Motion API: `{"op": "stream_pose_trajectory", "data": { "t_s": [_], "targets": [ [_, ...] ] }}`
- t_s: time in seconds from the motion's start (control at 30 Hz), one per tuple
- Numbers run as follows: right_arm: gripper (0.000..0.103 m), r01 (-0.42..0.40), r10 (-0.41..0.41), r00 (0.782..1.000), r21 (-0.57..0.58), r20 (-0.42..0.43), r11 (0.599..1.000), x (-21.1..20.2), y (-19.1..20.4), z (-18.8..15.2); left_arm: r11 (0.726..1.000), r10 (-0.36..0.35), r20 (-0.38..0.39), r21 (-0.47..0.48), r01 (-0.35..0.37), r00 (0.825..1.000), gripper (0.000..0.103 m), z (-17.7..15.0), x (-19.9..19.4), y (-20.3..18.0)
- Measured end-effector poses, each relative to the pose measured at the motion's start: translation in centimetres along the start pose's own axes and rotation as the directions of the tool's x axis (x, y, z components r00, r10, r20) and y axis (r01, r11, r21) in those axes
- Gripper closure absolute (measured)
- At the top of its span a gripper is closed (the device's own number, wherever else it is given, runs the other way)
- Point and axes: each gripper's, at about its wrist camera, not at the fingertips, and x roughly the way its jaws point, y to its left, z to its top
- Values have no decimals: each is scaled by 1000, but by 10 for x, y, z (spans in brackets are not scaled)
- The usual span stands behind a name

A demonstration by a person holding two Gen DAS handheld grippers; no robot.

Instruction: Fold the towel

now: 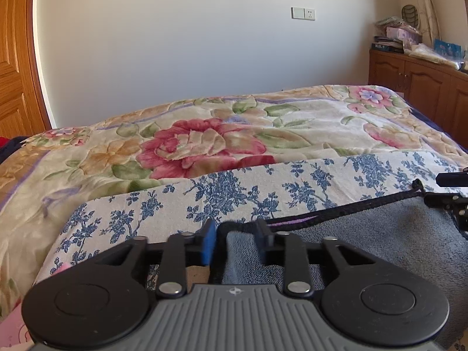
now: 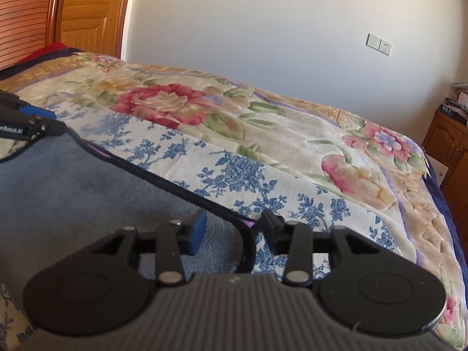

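Observation:
A grey-blue towel [image 1: 380, 234] with a black hem lies on a white cloth with blue flowers [image 1: 234, 193] on the bed. My left gripper [image 1: 235, 244] is open, its jaws astride the towel's near left corner. The towel also shows in the right wrist view [image 2: 87, 193]. My right gripper [image 2: 234, 235] is open, its jaws astride the towel's near right corner and black hem. The left gripper's tip [image 2: 35, 122] shows at the left edge of the right wrist view, and the right gripper's tip [image 1: 450, 196] shows at the right edge of the left wrist view.
A floral blanket [image 1: 204, 140] covers the bed beyond the cloth. A white wall with a socket [image 1: 303, 13] stands behind. A wooden cabinet [image 1: 418, 79] with clutter on top is at the right. A wooden door [image 2: 87, 11] is at the left.

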Motion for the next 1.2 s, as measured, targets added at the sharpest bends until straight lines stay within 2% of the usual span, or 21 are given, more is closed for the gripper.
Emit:
{"op": "stream_pose_trajectory", "data": {
  "t_s": [0.07,0.13,0.3,0.8,1.2],
  "targets": [
    [59,-5,5,1000,6,2,1000,-3,0,2,1000,-9,12,2,9,1000,59,2,-4,-1],
    [59,-9,9,1000,11,5,1000,-8,0,3,1000,-11,19,8,11,1000,49,4,-8,-4],
    [53,-22,22,1000,35,16,999,-29,3,8,1000,-18,24,13,17,1000,42,9,-25,-8],
    [53,-61,56,997,84,57,995,-97,21,23,1000,-12,47,18,11,999,39,32,-106,-7],
    [53,-60,53,995,92,80,994,-143,32,29,999,-15,63,50,11,998,38,28,-168,-8]
  ]
}}
